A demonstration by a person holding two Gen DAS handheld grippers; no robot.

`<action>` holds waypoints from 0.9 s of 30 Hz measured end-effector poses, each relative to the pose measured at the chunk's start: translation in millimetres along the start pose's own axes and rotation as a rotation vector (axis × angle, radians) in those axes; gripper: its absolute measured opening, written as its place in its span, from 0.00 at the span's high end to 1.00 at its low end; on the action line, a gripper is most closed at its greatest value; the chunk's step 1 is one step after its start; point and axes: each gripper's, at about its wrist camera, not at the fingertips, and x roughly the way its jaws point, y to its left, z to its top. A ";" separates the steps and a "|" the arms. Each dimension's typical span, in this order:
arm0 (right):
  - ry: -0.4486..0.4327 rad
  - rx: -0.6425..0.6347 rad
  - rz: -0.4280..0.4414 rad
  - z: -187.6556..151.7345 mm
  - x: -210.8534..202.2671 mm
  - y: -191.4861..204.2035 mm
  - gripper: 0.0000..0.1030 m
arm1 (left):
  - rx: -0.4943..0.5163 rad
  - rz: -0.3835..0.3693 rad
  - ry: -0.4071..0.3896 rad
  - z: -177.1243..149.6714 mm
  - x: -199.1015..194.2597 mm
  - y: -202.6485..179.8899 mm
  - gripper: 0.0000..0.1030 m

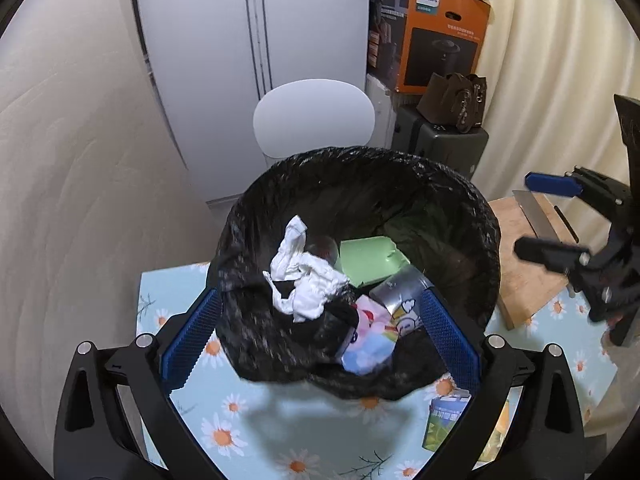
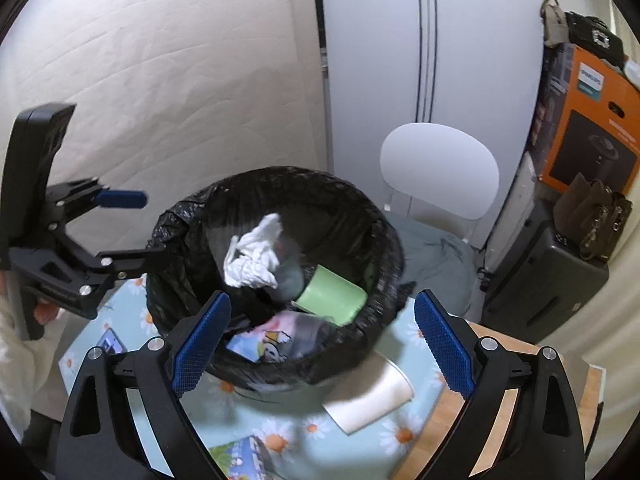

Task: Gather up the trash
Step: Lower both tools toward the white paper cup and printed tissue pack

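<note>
Bin point(image 1: 360, 184) is straddled by left gripper point(image 1: 320, 336), fingers wide, nothing gripped, likely for steadying; right gripper point(image 2: 324, 344) is spread wide, empty; cup point(image 2: 372, 396) is left on table point(image 2: 352, 448).

White chair point(image 1: 314, 116) at 12 o'clock, before a white cabinet point(image 1: 252, 40). Orange Philips box point(image 1: 440, 32) at 1 o'clock, above a brown handbag point(image 1: 454, 100) resting on a dark suitcase point(image 1: 440, 148). Wooden cutting board point(image 1: 524, 264) at 3 o'clock on the daisy-print tablecloth point(image 1: 248, 432).
</note>
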 end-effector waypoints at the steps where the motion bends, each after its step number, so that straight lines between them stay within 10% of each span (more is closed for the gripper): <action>1: 0.003 0.005 -0.001 -2.0 -2.3 -3.0 0.13 | -0.005 0.003 0.001 -3.4 -1.8 -2.2 0.06; 27: 0.209 0.184 -0.059 -81.3 22.2 -61.4 0.13 | -0.176 0.098 0.046 -75.8 -6.5 -57.8 0.06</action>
